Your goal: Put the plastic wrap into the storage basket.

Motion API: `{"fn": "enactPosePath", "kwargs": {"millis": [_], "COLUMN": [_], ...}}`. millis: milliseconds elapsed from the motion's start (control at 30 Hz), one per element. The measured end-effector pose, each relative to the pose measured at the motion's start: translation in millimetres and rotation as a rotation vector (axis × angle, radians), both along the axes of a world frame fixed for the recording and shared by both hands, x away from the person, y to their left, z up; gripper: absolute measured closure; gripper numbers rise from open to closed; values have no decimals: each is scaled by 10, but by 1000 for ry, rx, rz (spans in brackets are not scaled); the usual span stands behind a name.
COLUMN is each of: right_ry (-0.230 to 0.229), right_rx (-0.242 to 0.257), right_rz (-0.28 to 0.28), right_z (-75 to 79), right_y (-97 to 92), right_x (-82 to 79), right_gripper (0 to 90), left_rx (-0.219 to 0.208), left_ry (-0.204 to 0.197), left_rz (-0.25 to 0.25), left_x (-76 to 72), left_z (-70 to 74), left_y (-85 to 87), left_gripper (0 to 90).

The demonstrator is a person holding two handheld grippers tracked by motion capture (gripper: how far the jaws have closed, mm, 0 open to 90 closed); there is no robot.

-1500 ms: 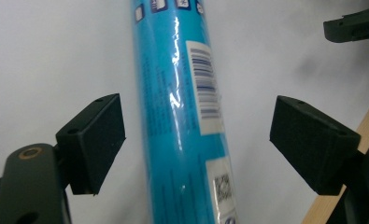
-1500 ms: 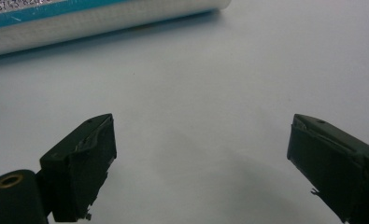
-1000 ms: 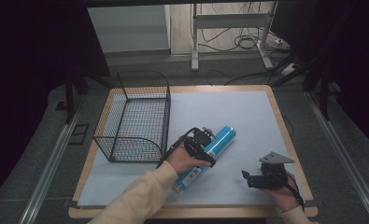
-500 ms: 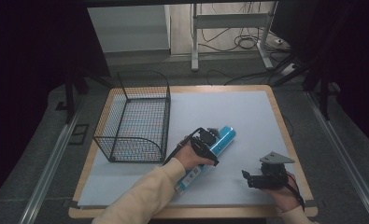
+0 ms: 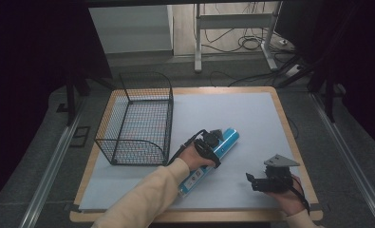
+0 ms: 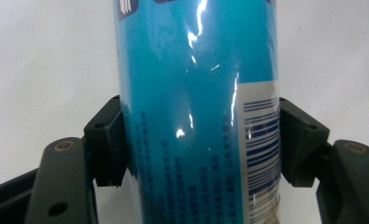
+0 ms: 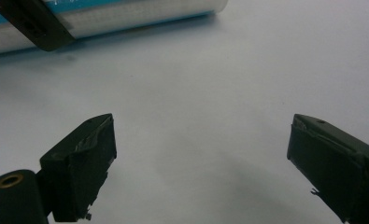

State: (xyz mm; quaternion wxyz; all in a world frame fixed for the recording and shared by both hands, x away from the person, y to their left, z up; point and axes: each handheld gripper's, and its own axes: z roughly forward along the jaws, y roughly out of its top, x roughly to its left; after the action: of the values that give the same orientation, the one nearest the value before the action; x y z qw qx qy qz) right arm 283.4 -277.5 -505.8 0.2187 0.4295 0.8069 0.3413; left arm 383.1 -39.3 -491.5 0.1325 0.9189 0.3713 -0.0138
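Note:
A long blue tube (image 5: 229, 137) with white print lies slanted on the white mat, right of the basket. My left gripper (image 5: 211, 143) reaches over its middle from the near side. In the left gripper view both black pads (image 6: 108, 140) press on the sides of the blue tube (image 6: 196, 93); the jaws have just been closing on it. My right gripper (image 5: 250, 180) rests low at the near right of the mat, jaws wide apart. In the right gripper view nothing lies between its fingers (image 7: 81, 168), and the tube (image 7: 126, 16) lies beyond them.
A black wire basket (image 5: 169, 114) stands on the left half of the table, its inside bare. The white mat (image 5: 232, 109) covers the wooden tabletop, whose edge (image 5: 289, 128) runs along the right. Cables and desk legs lie on the floor behind.
My left hand has sunk a little onto the tube and its jaws have closed around it. The right hand and the basket have stayed where they were.

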Motion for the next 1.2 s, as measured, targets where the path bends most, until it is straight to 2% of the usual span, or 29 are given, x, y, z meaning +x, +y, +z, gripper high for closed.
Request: {"fn": "enactPosePath", "kwargs": {"millis": [67, 233, 400, 600, 967, 1200], "right_ry": [-4, -7, -7, -9, -10, -11], "right_rx": [-3, -1, -3, -3, -6, -6], "right_rz": [2, 2, 4, 4, 5, 7], "right_z": [-2, 0, 0, 2, -2, -2], "right_y": [-4, -13, -12, -14, -12, -12], "right_x": [4, 7, 6, 4, 7, 7], "right_gripper": [84, 84, 84, 84, 84, 84], "left_rx": [30, 18, 38, 29, 35, 24], "left_ry": [-7, -6, -10, -25, -29, -61], "left_rz": [-28, -45, -71, -78, -87, -82], "left_x": [4, 23, 44, 63, 86, 128], "left_z": [41, 158, 318, 442, 517, 721], "left_y": [-21, -17, -29, -10, 66, 131], "left_gripper": [308, 310, 312, 313, 314, 314]}}
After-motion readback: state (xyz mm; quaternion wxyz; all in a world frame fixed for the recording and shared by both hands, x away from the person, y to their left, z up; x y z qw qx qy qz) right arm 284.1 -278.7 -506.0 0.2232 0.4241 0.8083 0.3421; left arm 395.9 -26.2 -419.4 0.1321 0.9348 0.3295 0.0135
